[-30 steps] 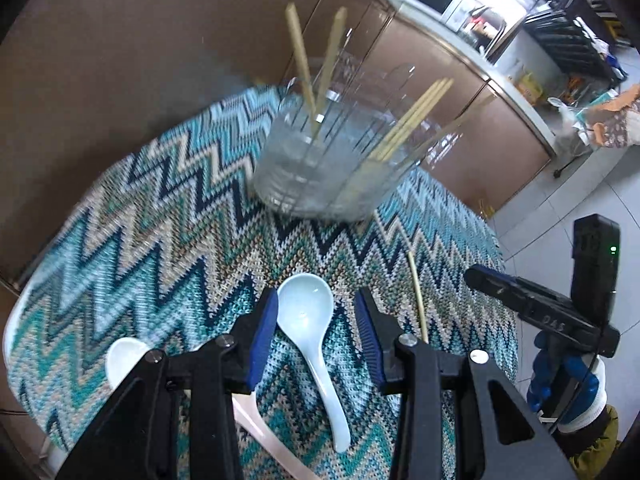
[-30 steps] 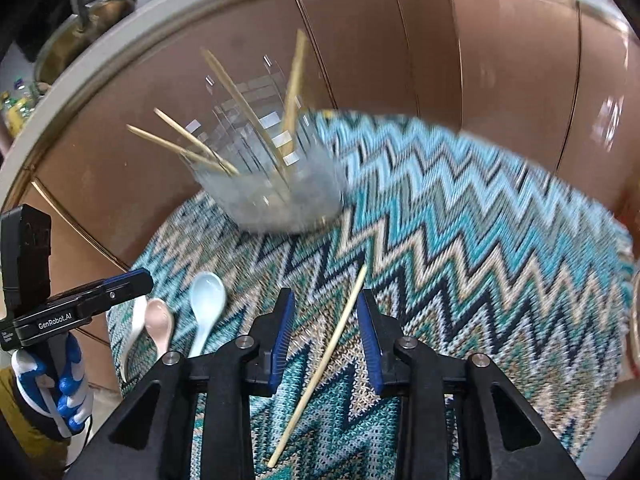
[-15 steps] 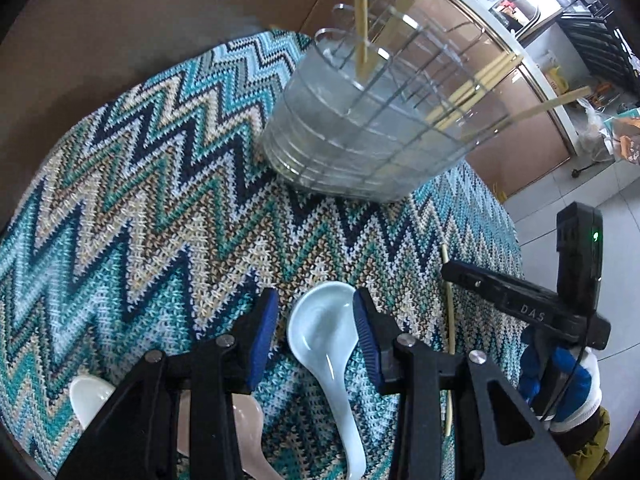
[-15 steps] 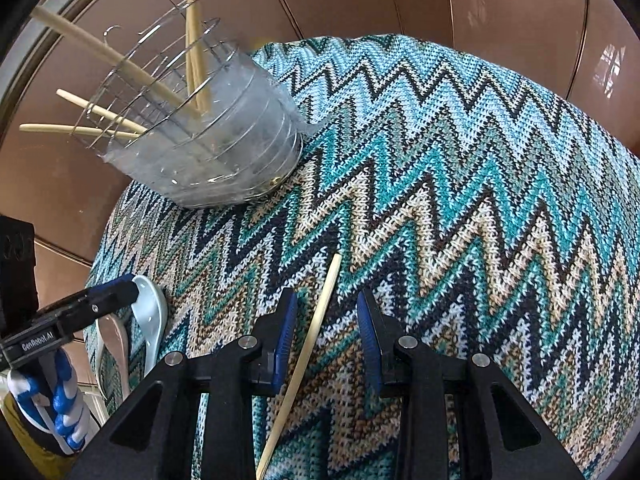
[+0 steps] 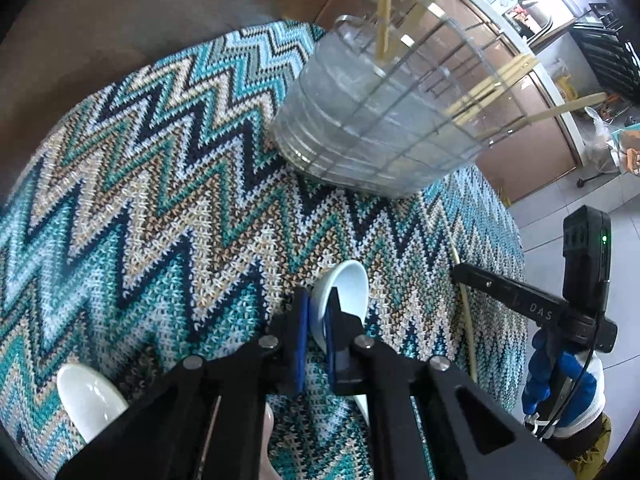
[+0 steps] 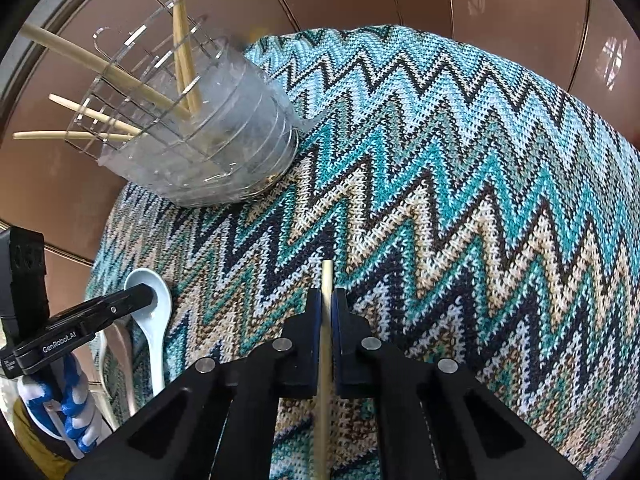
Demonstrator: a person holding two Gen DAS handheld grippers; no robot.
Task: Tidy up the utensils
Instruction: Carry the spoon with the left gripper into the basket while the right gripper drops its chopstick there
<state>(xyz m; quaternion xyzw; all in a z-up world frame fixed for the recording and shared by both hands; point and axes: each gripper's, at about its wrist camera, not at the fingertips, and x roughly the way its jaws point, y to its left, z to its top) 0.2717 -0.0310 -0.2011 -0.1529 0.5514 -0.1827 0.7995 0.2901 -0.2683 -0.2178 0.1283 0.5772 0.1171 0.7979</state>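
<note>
Both pairs of tongs have been lowered toward the zigzag cloth (image 6: pixel 460 168) and pinched together since the earlier frames, where each stood apart around its utensil. The left gripper (image 5: pixel 316 320) is now clamped on the rim of the pale blue spoon (image 5: pixel 348 288), whose bowl is seen at about 12 o'clock from the blue pads, resting on the cloth. The right gripper (image 6: pixel 327 312) is closed narrowly on a single chopstick (image 6: pixel 327 280), which runs straight between the pads, its tip at 12 o'clock and its length trailing down to 6 o'clock.

A clear holder (image 6: pixel 208 152) with a wire grid is set on the cloth at 10 o'clock in the right view and at 1 o'clock in the left view; several chopsticks (image 6: pixel 184 40) are leaned inside it. A white spoon (image 5: pixel 90 400) is lying at 8 o'clock in the left view, near the cloth's edge. A blue and white glove (image 5: pixel 560 380) is seen on the hand behind the right tongs.
</note>
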